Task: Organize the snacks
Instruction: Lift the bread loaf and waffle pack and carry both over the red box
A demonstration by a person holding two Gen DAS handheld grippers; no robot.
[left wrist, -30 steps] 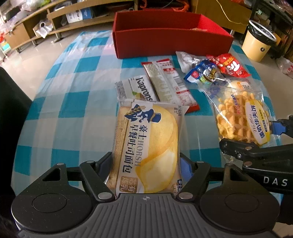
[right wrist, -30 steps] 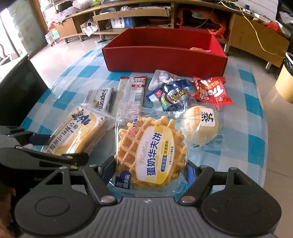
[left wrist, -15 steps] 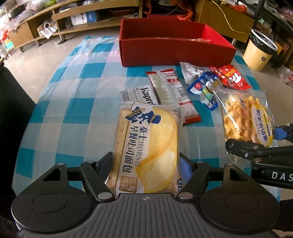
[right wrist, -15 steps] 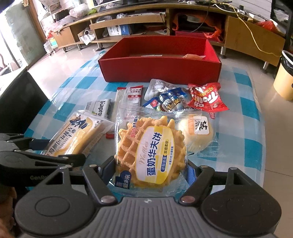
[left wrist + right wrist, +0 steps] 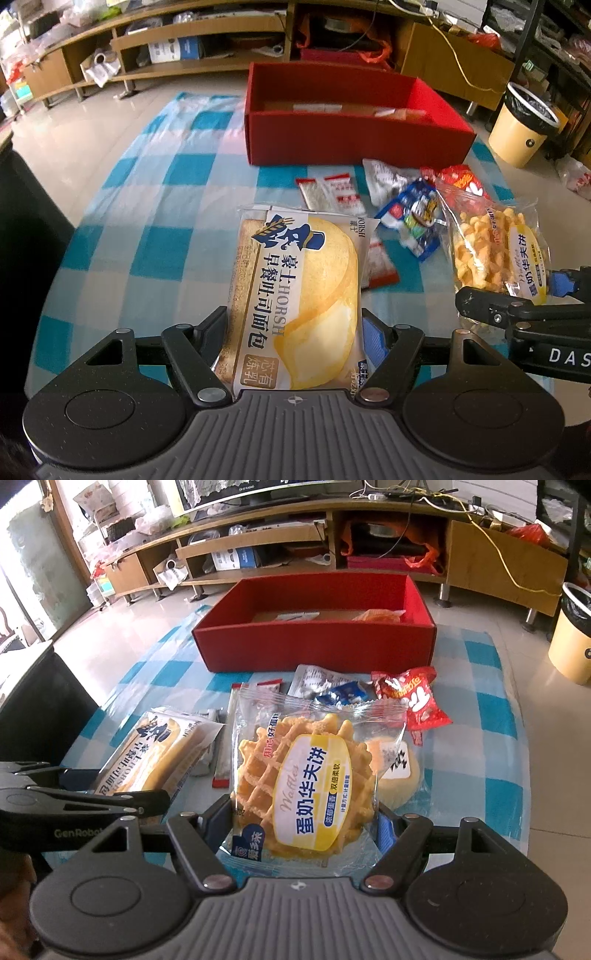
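Note:
My left gripper (image 5: 293, 338) is shut on a yellow packet of toast bread (image 5: 295, 302) and holds it above the table. My right gripper (image 5: 304, 825) is shut on a clear packet of waffle (image 5: 306, 782), also lifted. Each shows in the other view: the waffle (image 5: 495, 254) at the right, the bread (image 5: 155, 753) at the left. A red open box (image 5: 314, 650) stands at the far end of the checked table and holds a few small packets. The box also shows in the left wrist view (image 5: 351, 144).
Loose snacks lie between me and the box: a red candy bag (image 5: 413, 698), a blue wrapper (image 5: 413, 218), a silver pouch (image 5: 314, 679), a long red-and-white sachet (image 5: 332, 192), a round bun (image 5: 397, 771). A yellow bin (image 5: 521, 125) stands on the floor at the right.
Both grippers have risen and moved toward the red box with their packets. More of the box's inside shows now.

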